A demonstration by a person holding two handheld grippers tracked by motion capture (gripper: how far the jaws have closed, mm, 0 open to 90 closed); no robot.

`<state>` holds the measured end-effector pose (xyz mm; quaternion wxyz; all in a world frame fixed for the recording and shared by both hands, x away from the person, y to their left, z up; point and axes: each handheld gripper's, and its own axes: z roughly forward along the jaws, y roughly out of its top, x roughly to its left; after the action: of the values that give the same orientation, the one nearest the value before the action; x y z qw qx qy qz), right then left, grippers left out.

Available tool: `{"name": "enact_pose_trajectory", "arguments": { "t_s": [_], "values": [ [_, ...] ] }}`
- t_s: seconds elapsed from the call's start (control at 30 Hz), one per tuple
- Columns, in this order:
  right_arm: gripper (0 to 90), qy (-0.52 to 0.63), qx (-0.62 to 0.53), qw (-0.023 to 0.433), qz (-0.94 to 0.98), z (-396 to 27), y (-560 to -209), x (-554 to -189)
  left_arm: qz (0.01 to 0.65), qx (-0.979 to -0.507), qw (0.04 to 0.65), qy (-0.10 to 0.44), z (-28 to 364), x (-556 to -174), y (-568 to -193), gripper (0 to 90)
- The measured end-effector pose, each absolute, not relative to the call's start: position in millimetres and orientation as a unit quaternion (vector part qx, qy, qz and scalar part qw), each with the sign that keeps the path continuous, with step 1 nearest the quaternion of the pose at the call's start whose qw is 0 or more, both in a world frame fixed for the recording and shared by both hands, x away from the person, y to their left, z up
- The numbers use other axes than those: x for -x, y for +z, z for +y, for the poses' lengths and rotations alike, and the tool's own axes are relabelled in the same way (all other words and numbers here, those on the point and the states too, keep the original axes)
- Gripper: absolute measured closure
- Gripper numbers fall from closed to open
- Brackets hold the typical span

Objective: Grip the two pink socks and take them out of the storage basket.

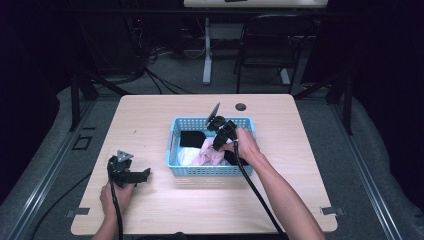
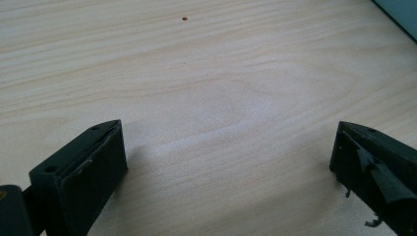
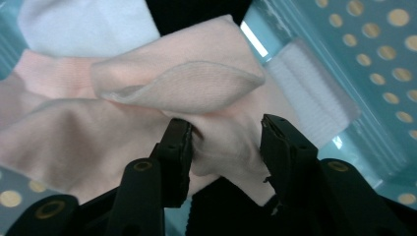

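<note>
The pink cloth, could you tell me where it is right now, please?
In the high view the pink cloth lies inside the blue basket at mid-table, beside white and black cloths, with the right gripper closing around a fold of it.

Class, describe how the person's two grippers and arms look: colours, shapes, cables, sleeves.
Both the left gripper and right gripper are black with two blocky jaws, each trailing a black cable. A grey three-cornered plate tops each. The forearms are bare, no sleeves visible.

Right gripper (image 1: 218, 134) in blue basket (image 1: 210, 170); left gripper (image 1: 131, 175) apart
</note>
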<state>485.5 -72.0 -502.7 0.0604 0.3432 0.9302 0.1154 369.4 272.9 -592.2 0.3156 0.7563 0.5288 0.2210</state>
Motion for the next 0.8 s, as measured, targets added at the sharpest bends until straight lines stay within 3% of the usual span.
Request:
{"name": "enact_pose_trajectory", "arguments": {
  "t_s": [0.37, 0.8],
  "values": [
    [79.4, 0.108, -0.353, 0.08, 0.926, -79.3, -504.9, -490.7, 0.528, -0.757, 0.314, 0.221, 273.1, -369.4, -592.1, 0.3],
    [81.8, 0.134, -0.348, 0.091, 0.923, -90.0, -486.0, -482.1, 0.528, -0.757, 0.314, 0.221, 273.1, -369.4, -592.1, 0.3]
  ]
}}
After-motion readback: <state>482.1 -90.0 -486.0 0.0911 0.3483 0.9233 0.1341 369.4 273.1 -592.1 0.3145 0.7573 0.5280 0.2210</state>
